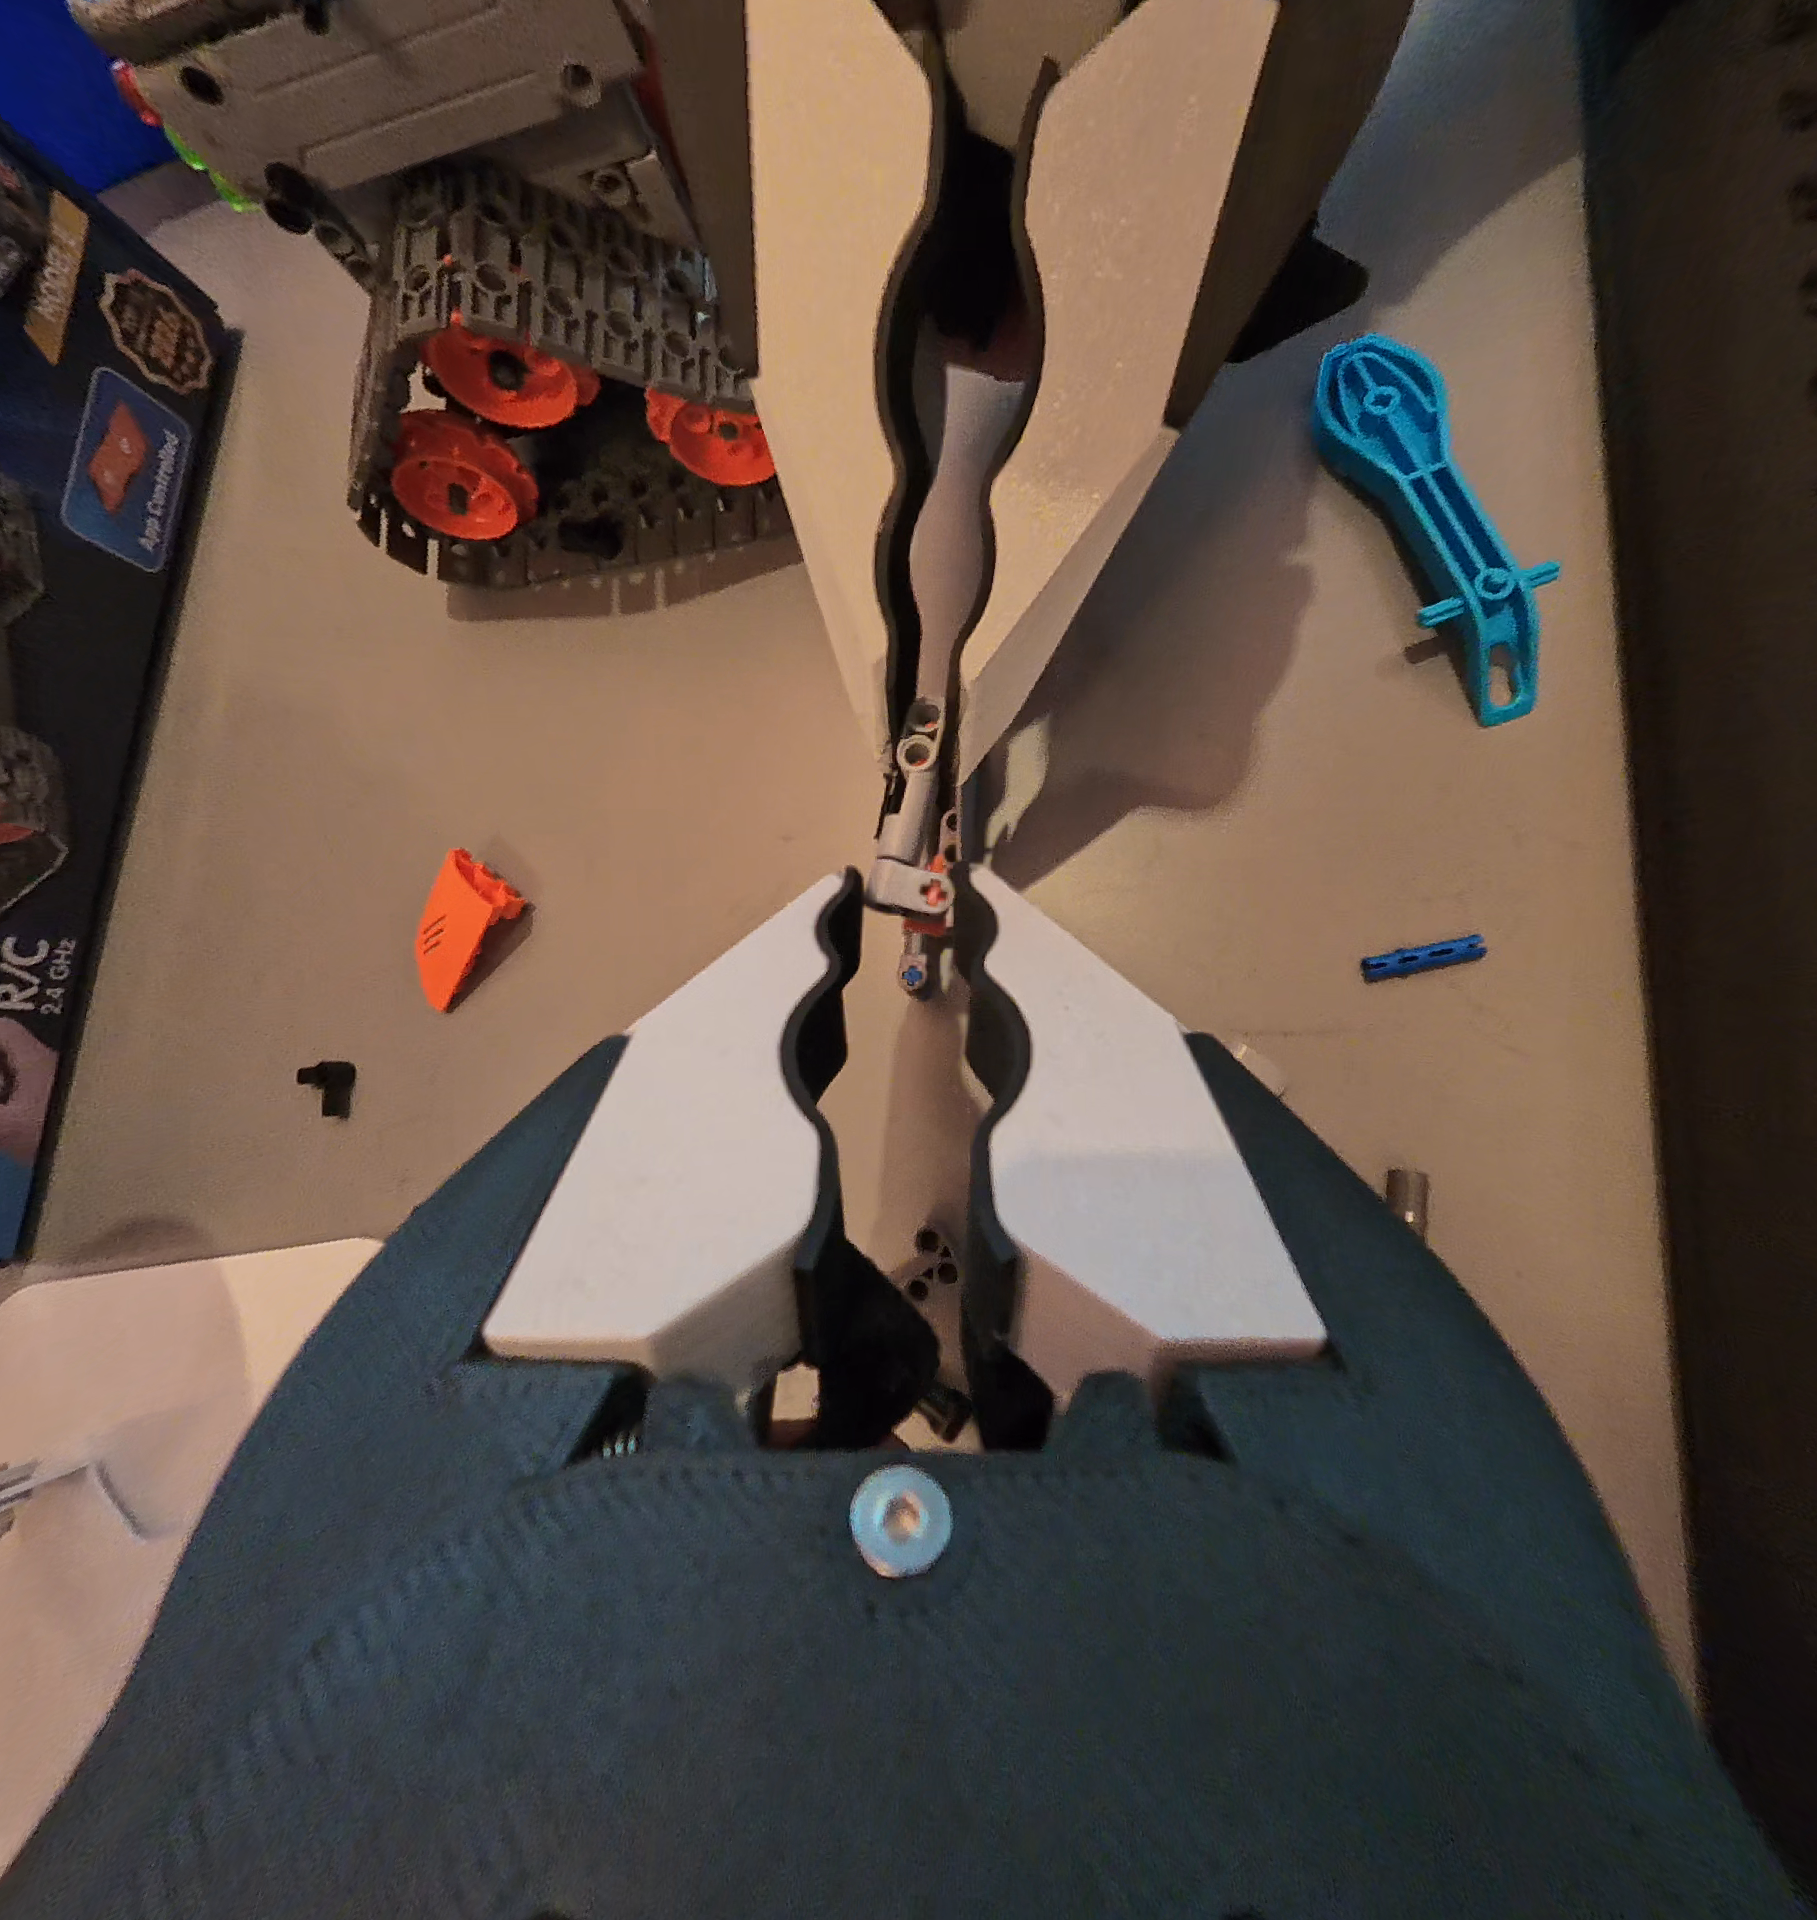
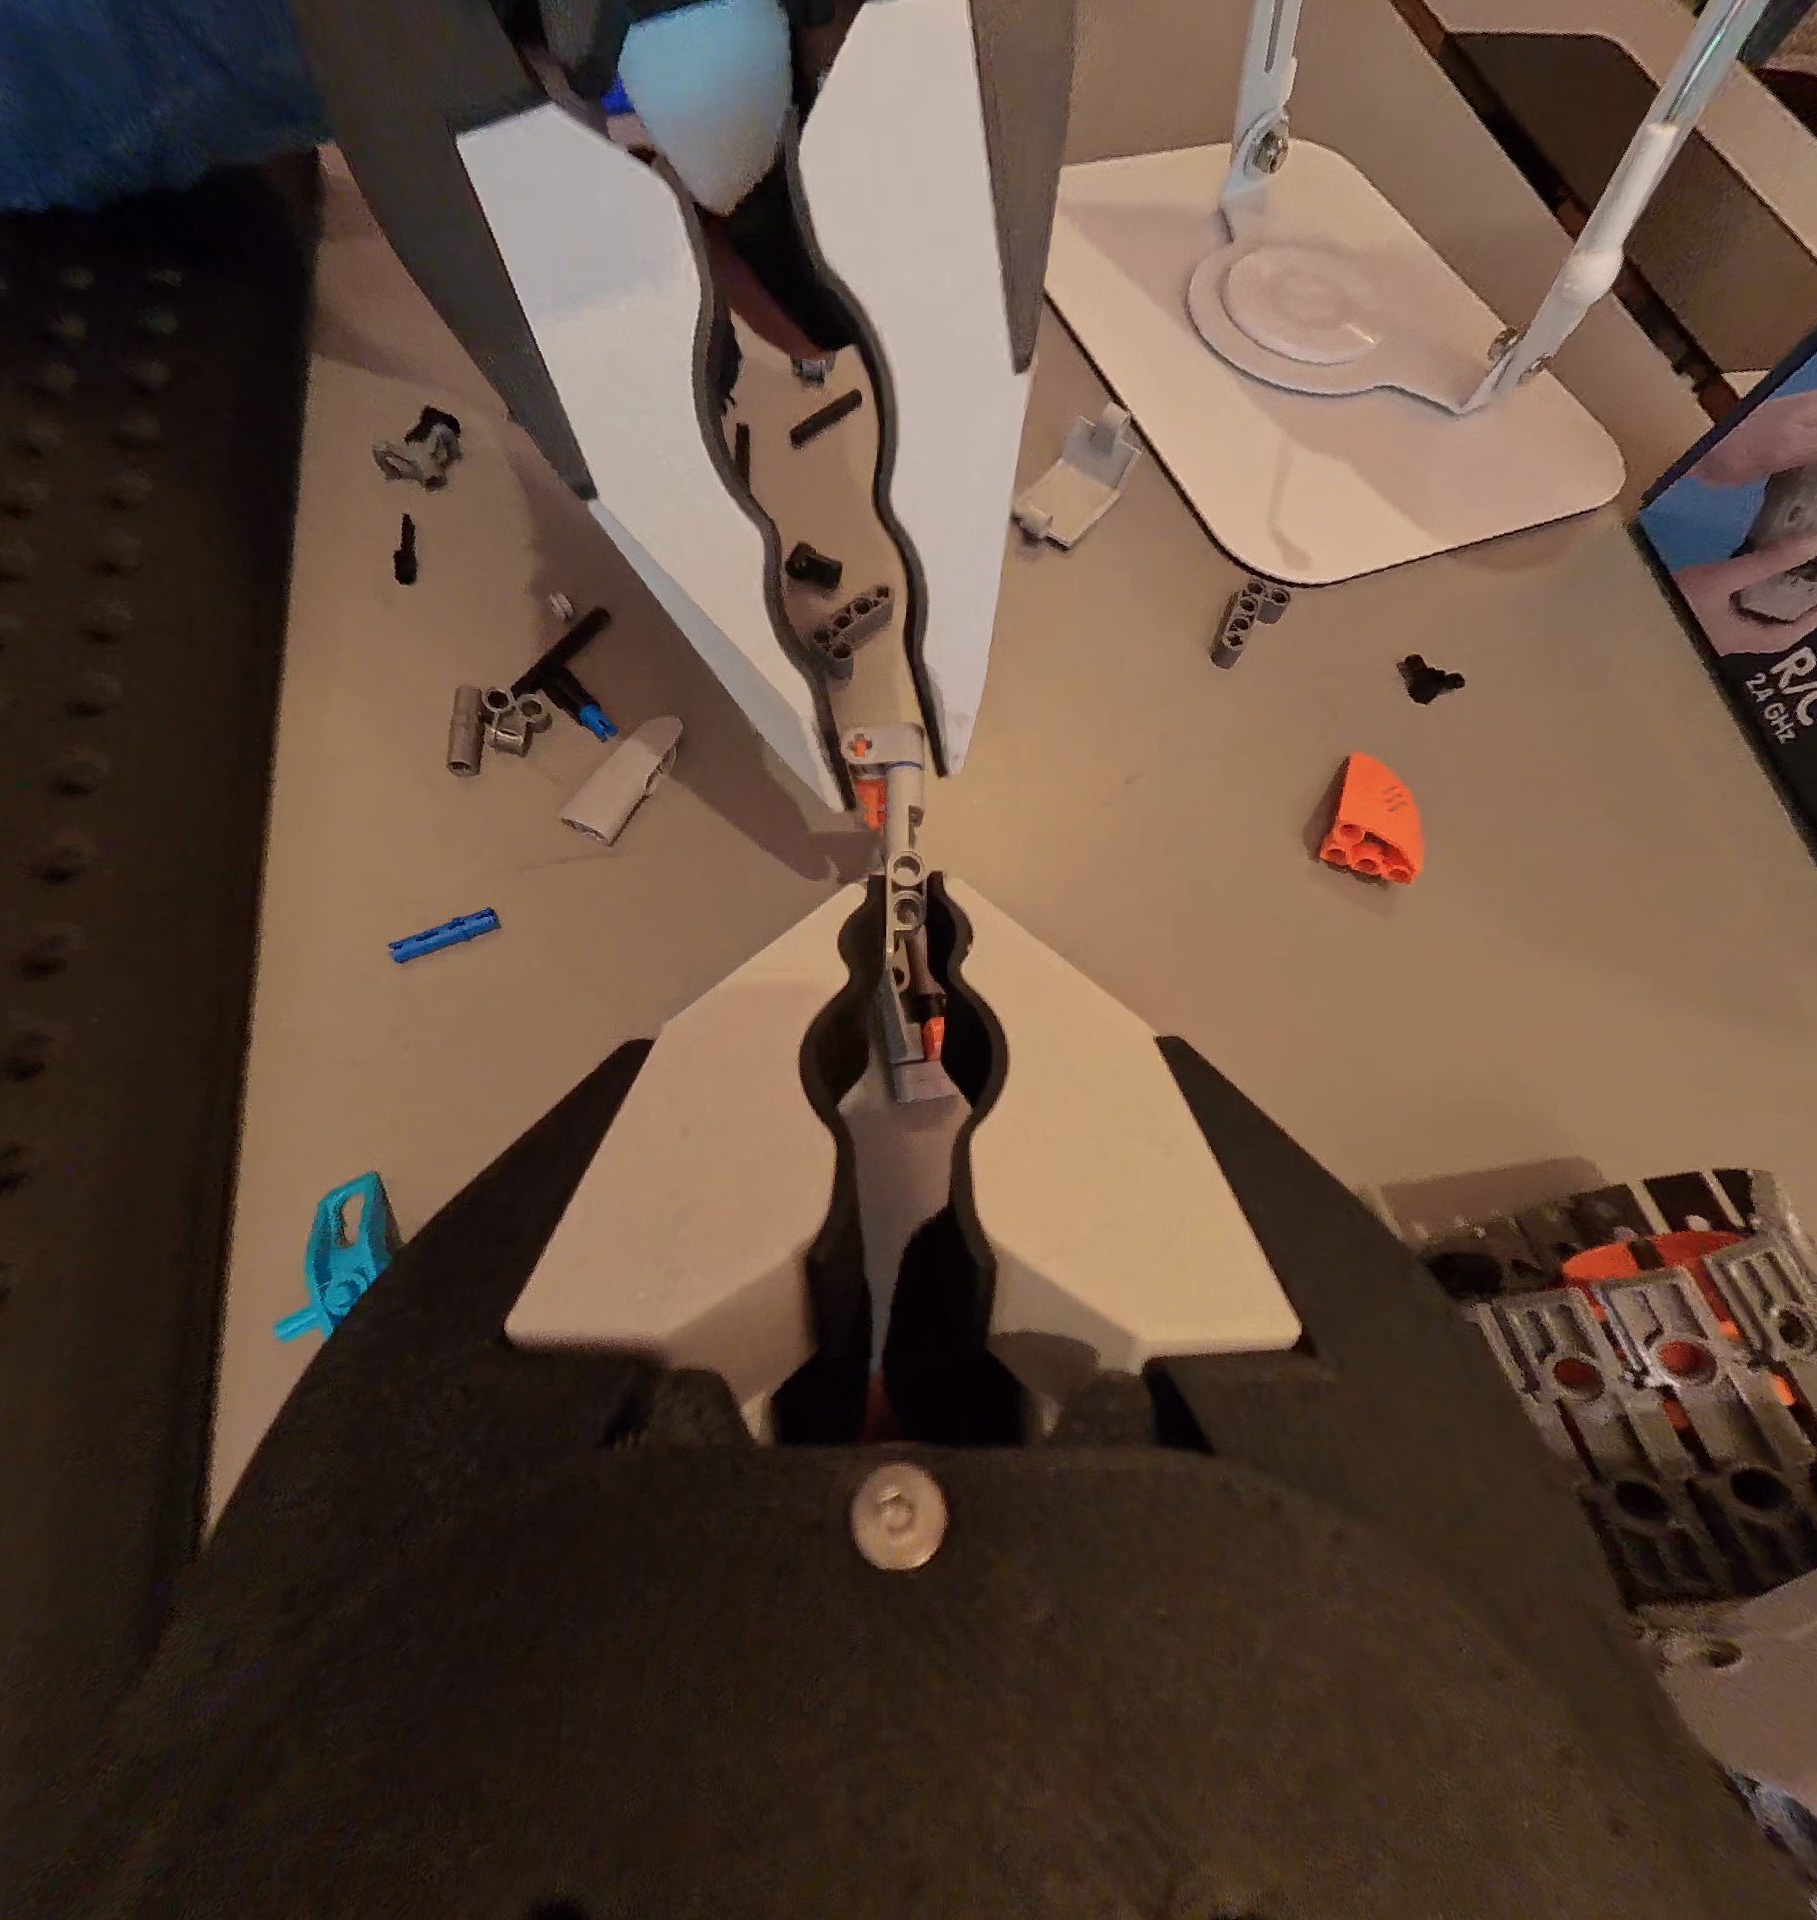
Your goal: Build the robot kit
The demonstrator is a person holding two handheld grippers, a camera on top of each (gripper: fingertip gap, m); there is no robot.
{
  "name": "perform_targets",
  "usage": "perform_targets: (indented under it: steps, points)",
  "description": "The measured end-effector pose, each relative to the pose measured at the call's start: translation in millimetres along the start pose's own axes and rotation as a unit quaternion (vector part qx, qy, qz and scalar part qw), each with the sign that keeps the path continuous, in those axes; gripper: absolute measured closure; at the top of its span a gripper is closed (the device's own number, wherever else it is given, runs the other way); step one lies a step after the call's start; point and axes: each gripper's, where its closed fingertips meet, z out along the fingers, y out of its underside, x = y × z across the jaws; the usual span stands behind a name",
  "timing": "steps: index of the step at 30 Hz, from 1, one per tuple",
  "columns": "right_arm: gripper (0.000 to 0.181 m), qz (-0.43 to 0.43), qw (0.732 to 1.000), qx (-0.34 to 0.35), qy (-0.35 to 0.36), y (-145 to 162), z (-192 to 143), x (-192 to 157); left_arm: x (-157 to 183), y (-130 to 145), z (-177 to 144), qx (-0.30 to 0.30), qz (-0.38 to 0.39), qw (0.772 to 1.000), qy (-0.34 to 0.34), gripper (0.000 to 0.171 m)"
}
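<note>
A small grey toy-brick assembly with orange and blue pins [image 1: 914, 831] hangs above the table between both grippers, which face each other tip to tip. My left gripper [image 1: 909, 883] is shut on its light grey end with the orange pin. My right gripper [image 2: 904, 888] is shut on the grey holed beam [image 2: 904, 904], whose other end runs back between its fingers. In the left wrist view the right gripper [image 1: 925, 727] comes in from the top. In the right wrist view the left gripper [image 2: 893, 779] comes in from the top.
A grey tracked vehicle with orange wheels [image 1: 561, 416] stands near the right gripper. On the table lie an orange wedge [image 1: 462, 925], a blue tool [image 1: 1434, 520], a blue pin [image 1: 1423, 956], loose grey and black pieces [image 2: 530, 707], a printed box [image 1: 31, 623], a white stand base [image 2: 1330, 416] and a dark studded mat [image 2: 104, 727]. The grippers are tip to tip, or close to it.
</note>
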Motion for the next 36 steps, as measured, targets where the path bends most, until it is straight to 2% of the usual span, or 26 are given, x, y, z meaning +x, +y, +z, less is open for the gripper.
perform_targets:
  steps: [5, 10, 17, 21, 22, 23, 29, 31, 34, 36]
  points:
    - [0.177, -0.001, 1.0, 0.009, 0.002, -2.5, -2.3, 0.1, 0.2, -2.4, -1.1, 0.017, -0.03, 0.999, 0.016, 0.156]
    - [0.177, -0.091, 0.994, -0.004, 0.064, -5.9, -4.0, 4.3, -0.6, -6.9, -5.5, 0.036, -0.089, 0.994, 0.045, 0.157]
    - [0.177, -0.2, 0.968, -0.029, 0.149, -8.0, -1.9, 12.4, -5.5, -4.3, -5.4, 0.048, -0.148, 0.986, 0.065, 0.156]
    - [0.172, -0.172, 0.976, -0.015, 0.133, -7.4, -1.7, 12.8, -8.5, -2.6, -5.2, 0.046, -0.143, 0.987, 0.048, 0.156]
    - [0.159, -0.144, 0.983, -0.021, 0.115, -4.1, -2.1, 11.4, -10.6, 1.4, -4.7, 0.036, -0.141, 0.989, 0.037, 0.156]
    - [0.155, -0.12, 0.988, -0.034, 0.096, 1.7, -2.2, 9.9, -12.5, 6.9, -3.5, 0.024, -0.134, 0.99, 0.026, 0.156]
    - [0.152, -0.098, 0.989, -0.102, 0.044, 34.0, 6.0, 0.0, -4.1, 17.5, 3.8, 0.012, -0.111, 0.993, 0.024, 0.156]
    - [0.153, -0.089, 0.988, -0.119, 0.036, 43.5, 10.4, 0.1, -0.5, 16.4, 5.7, 0.015, -0.097, 0.995, 0.025, 0.157]
    - [0.167, -0.083, 0.989, -0.118, 0.033, 45.7, 15.3, 1.0, 1.5, 21.4, 10.8, 0.0, -0.082, 0.996, 0.018, 0.156]
    - [0.167, -0.083, 0.989, -0.117, 0.036, 45.5, 16.6, 2.4, 2.7, 27.4, 13.3, -0.015, -0.077, 0.997, 0.015, 0.156]
